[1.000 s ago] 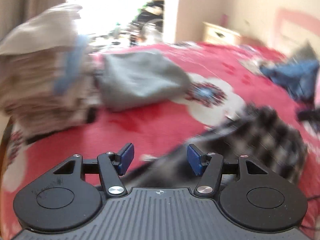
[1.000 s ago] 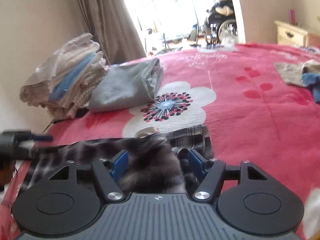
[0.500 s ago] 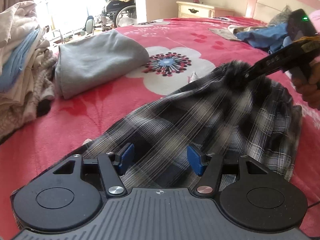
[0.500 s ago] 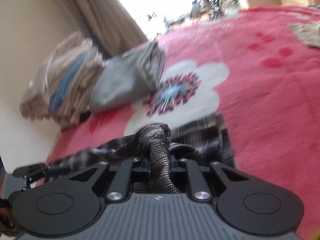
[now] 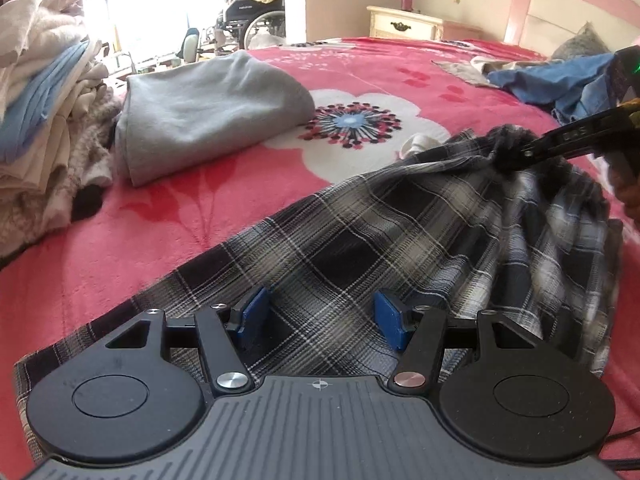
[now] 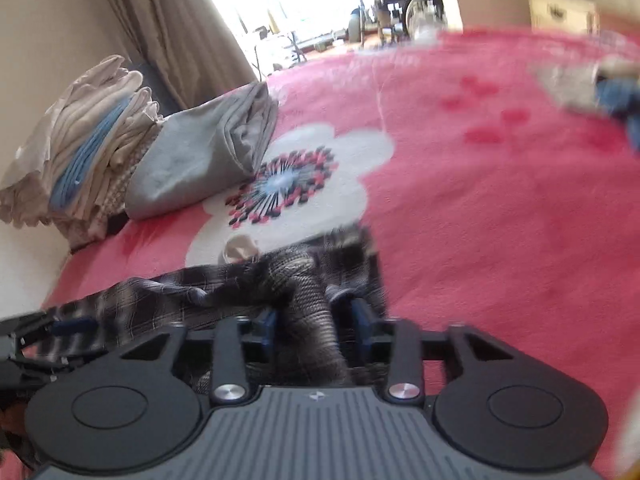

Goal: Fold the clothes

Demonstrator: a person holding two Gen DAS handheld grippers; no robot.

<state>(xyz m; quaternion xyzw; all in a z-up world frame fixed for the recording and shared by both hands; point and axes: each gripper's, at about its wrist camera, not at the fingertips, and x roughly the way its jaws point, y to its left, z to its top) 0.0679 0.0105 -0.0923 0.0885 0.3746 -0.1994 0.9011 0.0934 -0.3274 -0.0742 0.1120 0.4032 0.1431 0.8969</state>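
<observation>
A red bed with a white flower print filled both views, its blanket running from the lower left of the frame up to the pink headboard at the upper right of the left wrist view. Across the lower half of that view lay the plaid shirt, black, grey and white, spread over the blanket from the lower left edge and rising to a bunched peak at the right. A folded grey garment rested on the blanket at upper left of centre, just beside a stack of folded pale clothes at the left edge, one blue layer showing in it. A heap of blue clothing lay at the upper right, near the headboard. A pale nightstand stood against the far wall at the top.

The left gripper sat at the bottom centre of its view, its jaws standing apart with the flat plaid cloth showing between the blue pads and neither pad pressing it. The right gripper occupied the bottom centre of its own blurred view; a twisted rope of the shirt ran up between its jaws, which were opening, with small gaps visible beside the cloth. In the left wrist view its black tip met the shirt's raised peak at the right edge.
</observation>
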